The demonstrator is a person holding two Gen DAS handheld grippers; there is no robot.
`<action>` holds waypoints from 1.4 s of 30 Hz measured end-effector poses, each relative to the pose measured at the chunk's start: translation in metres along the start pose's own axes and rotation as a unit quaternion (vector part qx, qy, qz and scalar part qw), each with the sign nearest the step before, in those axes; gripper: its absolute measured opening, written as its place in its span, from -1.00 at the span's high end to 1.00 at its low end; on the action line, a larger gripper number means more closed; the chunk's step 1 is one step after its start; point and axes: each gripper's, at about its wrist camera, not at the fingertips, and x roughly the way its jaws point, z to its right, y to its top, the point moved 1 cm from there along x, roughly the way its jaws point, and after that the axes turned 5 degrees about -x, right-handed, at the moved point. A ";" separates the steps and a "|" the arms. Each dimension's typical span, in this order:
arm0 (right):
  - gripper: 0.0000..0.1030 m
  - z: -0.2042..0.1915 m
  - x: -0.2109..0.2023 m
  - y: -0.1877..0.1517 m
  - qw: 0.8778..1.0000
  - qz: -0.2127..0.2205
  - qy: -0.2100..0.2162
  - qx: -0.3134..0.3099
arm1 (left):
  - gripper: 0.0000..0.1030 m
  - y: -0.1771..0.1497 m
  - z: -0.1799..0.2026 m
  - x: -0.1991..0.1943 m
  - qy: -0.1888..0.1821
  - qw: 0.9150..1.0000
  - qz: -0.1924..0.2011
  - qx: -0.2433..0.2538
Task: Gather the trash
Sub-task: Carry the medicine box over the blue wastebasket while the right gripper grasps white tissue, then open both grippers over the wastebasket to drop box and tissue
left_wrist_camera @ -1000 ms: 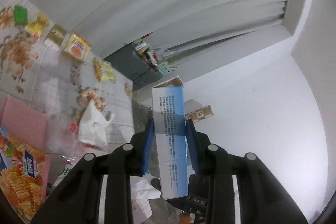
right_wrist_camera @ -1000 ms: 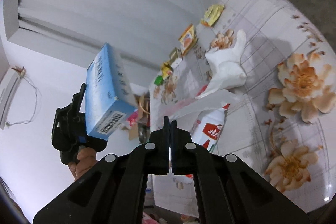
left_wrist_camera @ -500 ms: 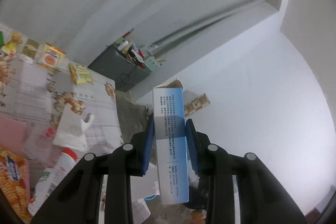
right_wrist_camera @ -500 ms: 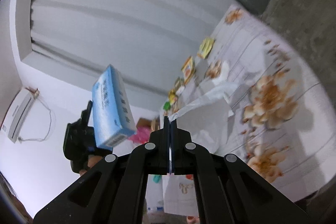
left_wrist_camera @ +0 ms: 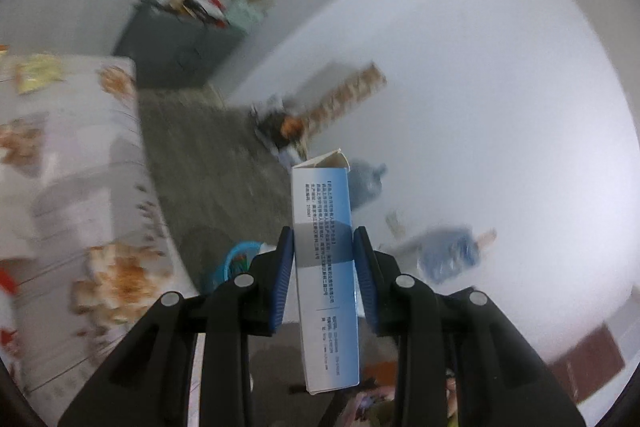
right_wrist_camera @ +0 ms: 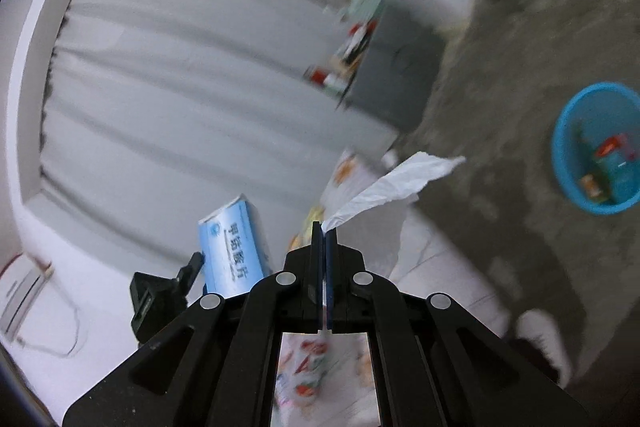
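My left gripper (left_wrist_camera: 323, 239) is shut on a blue and white carton box (left_wrist_camera: 326, 267), held upright in the air beside the table; the box also shows in the right wrist view (right_wrist_camera: 232, 255). My right gripper (right_wrist_camera: 324, 229) is shut on a white crumpled tissue (right_wrist_camera: 390, 185) that trails up and right from the fingertips. A blue basin (right_wrist_camera: 598, 147) with some trash in it sits on the floor at the right, and shows partly behind my left fingers (left_wrist_camera: 236, 259). Both views are motion-blurred.
The table with a flowered cloth (left_wrist_camera: 60, 187) is at the left, with a yellow wrapper (left_wrist_camera: 38, 77) on it. A grey cabinet (left_wrist_camera: 176, 43) with bottles stands by the curtain. Blue water jugs (left_wrist_camera: 448, 253) and clutter lie along the white wall.
Both grippers have swung away from the tabletop toward the floor, still holding the box and the tissue. The blue basin has come into view.
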 end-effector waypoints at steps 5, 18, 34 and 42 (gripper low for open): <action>1.00 0.048 -0.022 0.015 0.997 0.036 -0.056 0.035 | 0.43 -0.010 0.024 0.090 0.016 0.996 -0.076 0.043; 1.00 0.163 -0.012 0.046 0.976 0.065 -0.177 0.110 | 0.43 -0.046 0.026 0.322 0.052 0.967 -0.235 0.080; 0.33 0.295 0.018 0.035 0.945 0.018 -0.256 0.203 | -0.16 -0.079 -0.034 0.473 0.155 0.942 -0.296 0.033; 0.20 0.276 -0.008 0.012 0.948 0.022 -0.256 0.187 | -0.20 -0.056 -0.024 0.433 0.129 0.952 -0.272 0.049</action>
